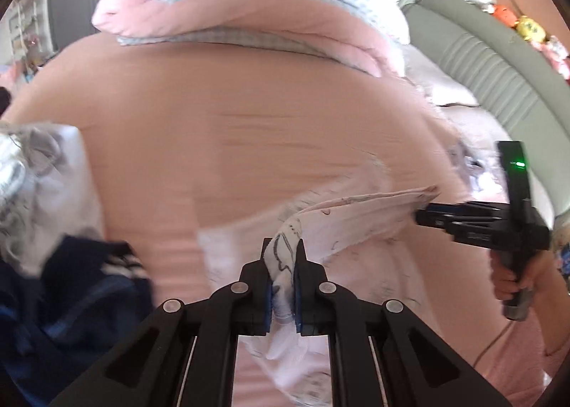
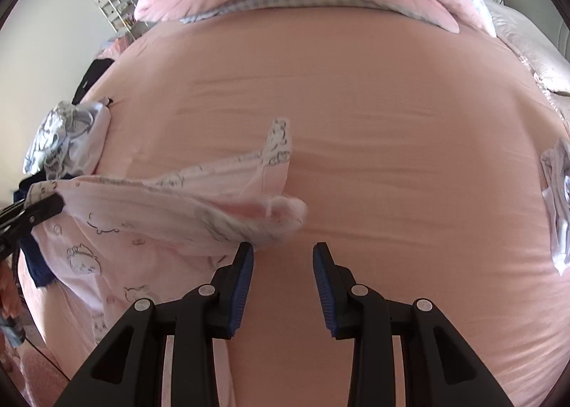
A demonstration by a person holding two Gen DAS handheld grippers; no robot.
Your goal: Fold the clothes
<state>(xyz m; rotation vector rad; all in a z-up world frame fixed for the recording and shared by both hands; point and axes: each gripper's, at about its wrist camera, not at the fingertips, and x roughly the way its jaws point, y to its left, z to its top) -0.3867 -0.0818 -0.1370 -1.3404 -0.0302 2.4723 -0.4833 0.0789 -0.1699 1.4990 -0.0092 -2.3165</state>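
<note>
Setting: bedroom in a home. Work surface is a bed with a pink sheet (image 2: 356,93) drawn over it. Folded pink quilt (image 1: 249,11) with blue check lining lies at the far end. Grey padded headboard (image 1: 498,61) curves along one side, soft toys (image 1: 527,27) lined on top of it. Small white shelf unit (image 2: 117,8) stands against a plain wall (contents too small to tell). Loose garments (image 2: 67,136) heaped at the bed's edge.

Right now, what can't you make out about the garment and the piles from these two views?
- Left wrist view: the pale printed garment is motion-blurred; its print is unreadable.
- Left wrist view: the dark blue clothing is blurred and cut off by the frame edge.
- Right wrist view: the left gripper is cut off at the edge, so its grip barely shows.
</note>
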